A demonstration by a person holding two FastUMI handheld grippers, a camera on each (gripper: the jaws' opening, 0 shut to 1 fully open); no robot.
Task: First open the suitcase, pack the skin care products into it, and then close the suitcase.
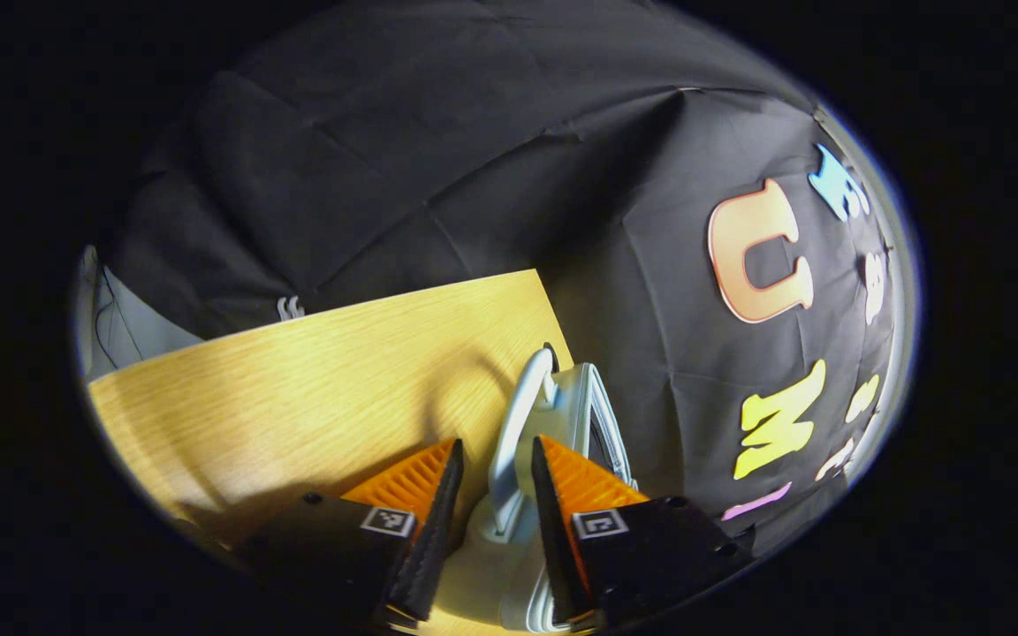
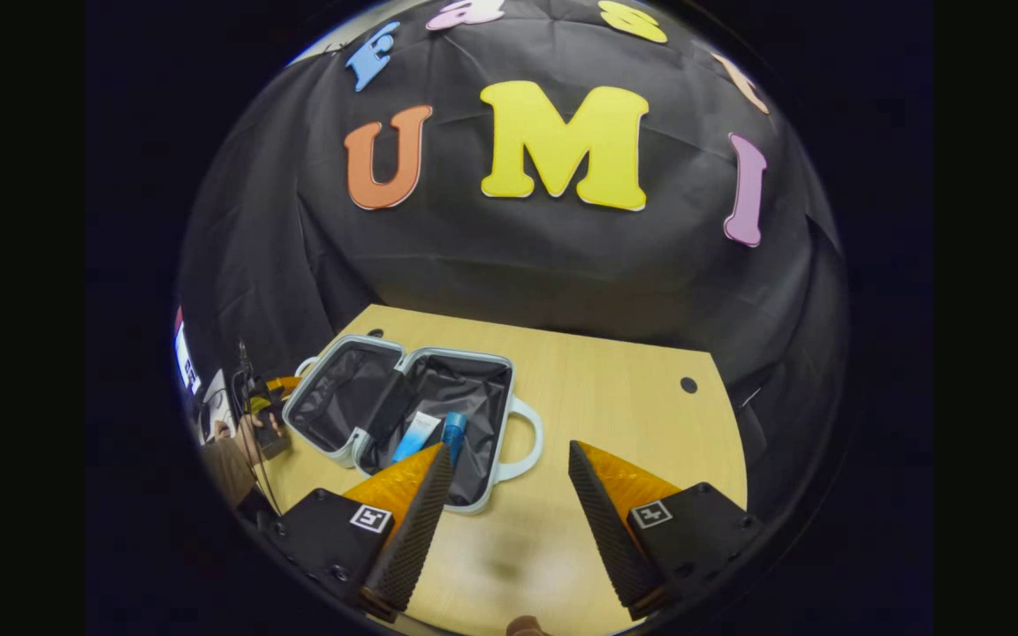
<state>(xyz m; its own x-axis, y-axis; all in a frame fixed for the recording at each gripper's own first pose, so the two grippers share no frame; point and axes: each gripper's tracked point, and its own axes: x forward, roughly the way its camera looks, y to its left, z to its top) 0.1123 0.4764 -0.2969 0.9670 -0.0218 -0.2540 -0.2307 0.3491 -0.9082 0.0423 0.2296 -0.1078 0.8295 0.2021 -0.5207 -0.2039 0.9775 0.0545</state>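
The pale blue suitcase (image 2: 482,495) lies open flat on the wooden table (image 2: 615,397), both black-lined halves facing up. A white and blue tube (image 2: 416,435) and a blue bottle (image 2: 453,430) lie in its right half. My right gripper (image 2: 509,449) is open above the table in front of that half, near its handle (image 2: 527,442). In the left gripper view, my left gripper (image 1: 496,450) straddles the other handle (image 1: 513,415) at the suitcase's edge (image 1: 584,406). A gap shows beside one finger. The left gripper (image 2: 266,397) and the hand (image 2: 244,435) holding it sit at the suitcase's left side.
The table's far edge meets the black cloth wall. A small round hole (image 2: 688,385) sits near the table's back right corner. Some equipment and cables (image 2: 195,371) stand off the table's left side. Bare tabletop (image 1: 315,380) stretches to the left of the left gripper.
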